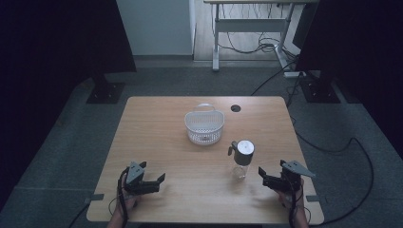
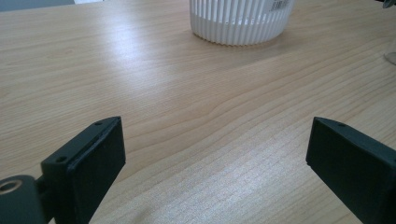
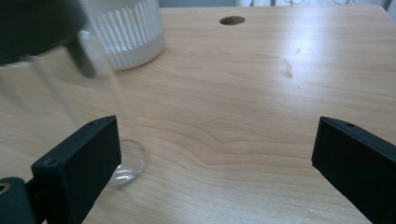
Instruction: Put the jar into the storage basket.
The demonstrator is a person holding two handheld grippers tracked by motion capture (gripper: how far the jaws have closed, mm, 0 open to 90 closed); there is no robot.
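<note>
Right hand-held gripper (image 1: 270,179) sits near, jaws wide and empty, just right of the upright bottle (image 1: 241,159); left hand-held gripper (image 1: 151,183) equally agape, idle; basket (image 1: 205,126) waits farther off.

Worktop (image 1: 157,142): light wood, fine darker grain lines, one dark round hole (image 1: 235,108).
Basket (image 1: 204,124): white plastic, vertical ribbed slats, small perforations inside, a white label printed in black on its wall.
Bottle (image 1: 241,159): clear glass, silver-grey cap, dark grey spout.
Left gripper (image 1: 154,182) and right gripper (image 1: 267,176): matte black jaws, grey top plates.
Floor (image 1: 190,80): dull grey.
</note>
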